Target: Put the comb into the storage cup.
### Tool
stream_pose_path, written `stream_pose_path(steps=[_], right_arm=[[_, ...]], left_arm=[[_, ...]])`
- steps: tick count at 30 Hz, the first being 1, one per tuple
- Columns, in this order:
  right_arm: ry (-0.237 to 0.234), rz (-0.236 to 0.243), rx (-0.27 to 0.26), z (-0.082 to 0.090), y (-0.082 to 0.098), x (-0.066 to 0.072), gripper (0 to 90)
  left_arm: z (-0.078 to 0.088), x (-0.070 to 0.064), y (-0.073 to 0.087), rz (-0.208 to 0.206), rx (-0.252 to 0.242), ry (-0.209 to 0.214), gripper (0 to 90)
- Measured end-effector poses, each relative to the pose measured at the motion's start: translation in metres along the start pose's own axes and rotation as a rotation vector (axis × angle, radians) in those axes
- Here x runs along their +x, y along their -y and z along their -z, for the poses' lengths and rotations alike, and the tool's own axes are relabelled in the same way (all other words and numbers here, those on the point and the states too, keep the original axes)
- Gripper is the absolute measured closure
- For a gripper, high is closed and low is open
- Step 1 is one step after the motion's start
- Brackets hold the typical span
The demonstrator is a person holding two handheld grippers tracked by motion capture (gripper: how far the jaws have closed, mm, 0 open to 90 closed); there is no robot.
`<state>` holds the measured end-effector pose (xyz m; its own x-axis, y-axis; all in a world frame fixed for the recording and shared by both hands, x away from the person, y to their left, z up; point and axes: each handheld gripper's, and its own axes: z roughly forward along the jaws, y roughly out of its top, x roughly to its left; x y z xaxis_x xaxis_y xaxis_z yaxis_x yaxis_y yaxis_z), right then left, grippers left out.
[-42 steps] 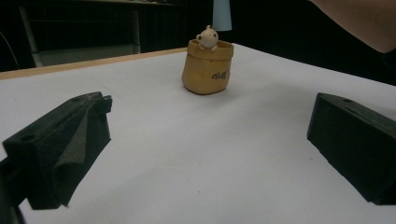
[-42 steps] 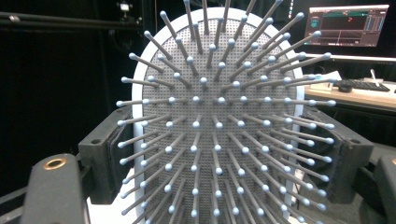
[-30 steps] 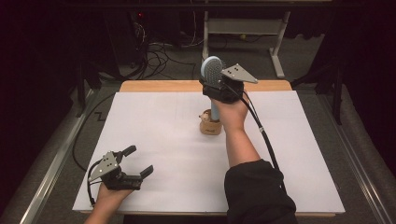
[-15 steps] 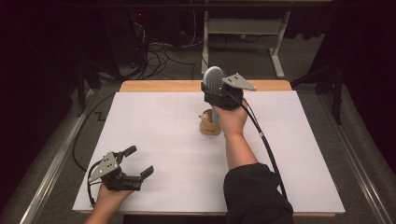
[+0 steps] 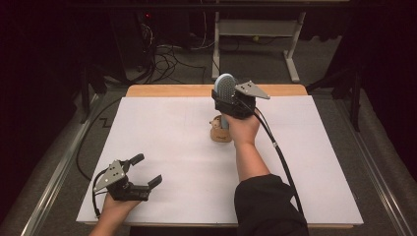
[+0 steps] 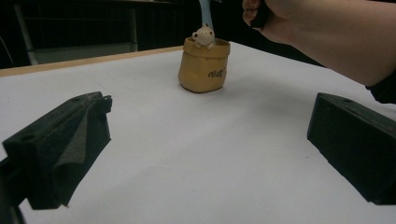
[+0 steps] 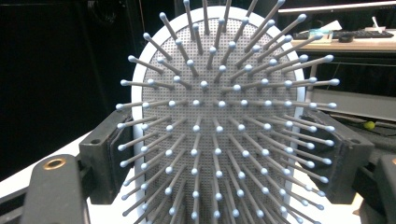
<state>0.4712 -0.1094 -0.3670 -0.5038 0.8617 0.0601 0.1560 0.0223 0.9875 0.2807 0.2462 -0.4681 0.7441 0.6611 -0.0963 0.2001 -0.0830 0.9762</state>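
Right claw (image 5: 227,101) is clamped on a pale blue hairbrush (image 5: 225,87), jaws on either side of the oval head, seen close in the right gripper view with bristles (image 7: 219,130) pointing at the camera. The brush stands upright: head up at the claw, handle (image 6: 204,13) running straight down below it. Long axis is vertical.

Directly under the claw sits a small tan holder (image 5: 220,132) with a little animal figure (image 6: 204,35) on its rim. In the left gripper view the blue handle comes down right behind the figure, at the holder's mouth; cannot tell whether the tip is already inside or just above the rim, since the figure hides it.

Key relation: the holder is straight below the right claw, on the brush's axis, so the next move looks like a plain vertical drop with the brush kept upright, then release. Risk, as I judge it: the light holder tips if the handle catches the rim or the figure.

Left claw (image 5: 143,171) is wide, nothing in it, resting low on the white bench (image 5: 162,132), well apart from the holder, which lies ahead of it and off towards the right arm. The right hand (image 5: 242,129) is much the nearer one; the left could steady the holder but is far off.
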Motion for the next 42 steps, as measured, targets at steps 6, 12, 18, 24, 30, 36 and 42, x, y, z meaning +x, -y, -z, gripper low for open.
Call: stream_pose_path(steps=[6,12,18,24,30,36,42], right_arm=[[0.003,-0.004,0.005,0.0,0.002,0.0,20.7],[0.008,-0.02,0.007,0.0,0.006,-0.002,20.7],[0.012,-0.028,0.013,0.002,0.011,-0.003,20.7],[0.012,-0.036,0.007,0.003,0.012,-0.004,20.7],[0.019,-0.052,0.007,0.001,0.012,-0.007,20.6],[0.027,-0.079,0.005,0.0,0.013,-0.012,20.4],[0.03,-0.117,0.003,-0.004,0.014,-0.018,20.3]], left_arm=[[0.0,0.0,0.0,0.003,0.0,-0.001,0.5],[-0.001,0.0,0.0,0.002,0.003,0.002,0.5],[-0.001,0.0,0.001,0.0,0.008,0.002,0.5],[-0.001,0.0,0.001,0.0,0.008,0.002,0.5],[-0.001,-0.001,0.001,-0.002,0.011,0.003,0.5],[-0.001,0.0,0.001,-0.002,0.013,0.004,0.5],[-0.001,0.0,0.001,-0.001,0.013,0.005,0.5]])
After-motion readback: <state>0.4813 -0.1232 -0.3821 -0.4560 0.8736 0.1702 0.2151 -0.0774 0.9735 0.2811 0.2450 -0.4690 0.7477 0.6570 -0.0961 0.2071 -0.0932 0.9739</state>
